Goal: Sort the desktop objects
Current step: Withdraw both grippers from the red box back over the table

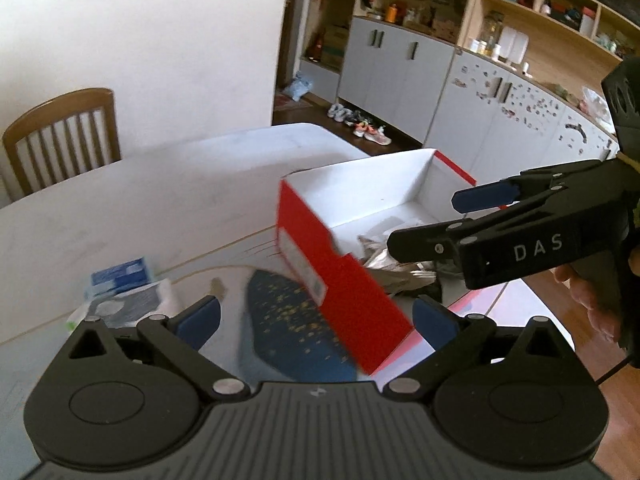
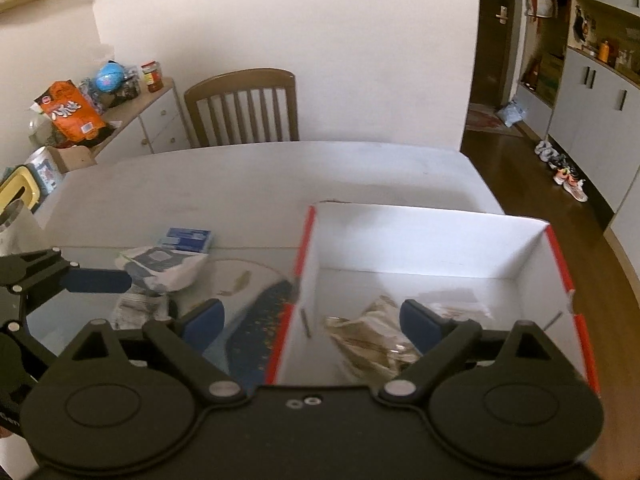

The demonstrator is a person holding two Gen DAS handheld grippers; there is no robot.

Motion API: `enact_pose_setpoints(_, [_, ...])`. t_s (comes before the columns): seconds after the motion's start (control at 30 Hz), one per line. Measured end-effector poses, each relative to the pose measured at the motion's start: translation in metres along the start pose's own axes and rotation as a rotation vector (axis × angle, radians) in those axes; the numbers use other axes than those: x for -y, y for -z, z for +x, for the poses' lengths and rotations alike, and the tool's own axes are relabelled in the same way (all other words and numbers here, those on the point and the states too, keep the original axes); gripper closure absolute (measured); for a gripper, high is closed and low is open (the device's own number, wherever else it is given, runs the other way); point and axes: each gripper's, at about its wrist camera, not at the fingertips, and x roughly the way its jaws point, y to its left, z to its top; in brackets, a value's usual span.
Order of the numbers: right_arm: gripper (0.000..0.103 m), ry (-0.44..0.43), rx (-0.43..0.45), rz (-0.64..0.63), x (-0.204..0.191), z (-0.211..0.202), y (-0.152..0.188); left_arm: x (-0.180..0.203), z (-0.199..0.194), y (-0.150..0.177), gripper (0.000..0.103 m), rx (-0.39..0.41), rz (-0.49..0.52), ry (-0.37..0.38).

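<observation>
A red box with a white inside [image 1: 344, 276] [image 2: 432, 248] stands on the white table. A crumpled silvery wrapper [image 1: 384, 264] [image 2: 372, 344] lies inside it. A dark blue speckled piece [image 1: 288, 320] [image 2: 260, 320] lies on the table left of the box. A white and blue packet [image 1: 124, 292] [image 2: 164, 264] lies further left. My left gripper [image 1: 316, 320] is open and empty over the blue piece and the box's near corner. My right gripper [image 2: 312, 320] [image 1: 424, 220] is open and empty above the box's left wall.
A wooden chair [image 2: 244, 108] [image 1: 60, 136] stands at the table's far side. A low cabinet with snacks and jars [image 2: 100, 112] is at the far left. Cupboards and shoes [image 2: 564, 172] line the right wall. The table edge [image 2: 488, 188] drops to wooden floor at right.
</observation>
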Motion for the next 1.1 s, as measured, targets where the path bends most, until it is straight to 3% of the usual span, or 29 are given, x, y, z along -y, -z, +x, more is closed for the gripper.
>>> enact_pose_setpoints(0.37, [0.008, -0.045, -0.002, -0.043, -0.056, 0.017, -0.010, -0.042, -0.032, 0.020, 0.000, 0.053, -0.031, -0.072])
enact_pose_setpoints(0.8, [0.008, -0.071, -0.017, -0.098, -0.111, 0.049, -0.025, -0.098, -0.045, 0.053, 0.000, 0.037, -0.097, -0.137])
enact_pose_setpoints(1.1, [0.010, -0.068, -0.043, -0.109, -0.129, 0.078, -0.035, -0.124, -0.034, 0.069, 0.000, 0.021, -0.047, -0.152])
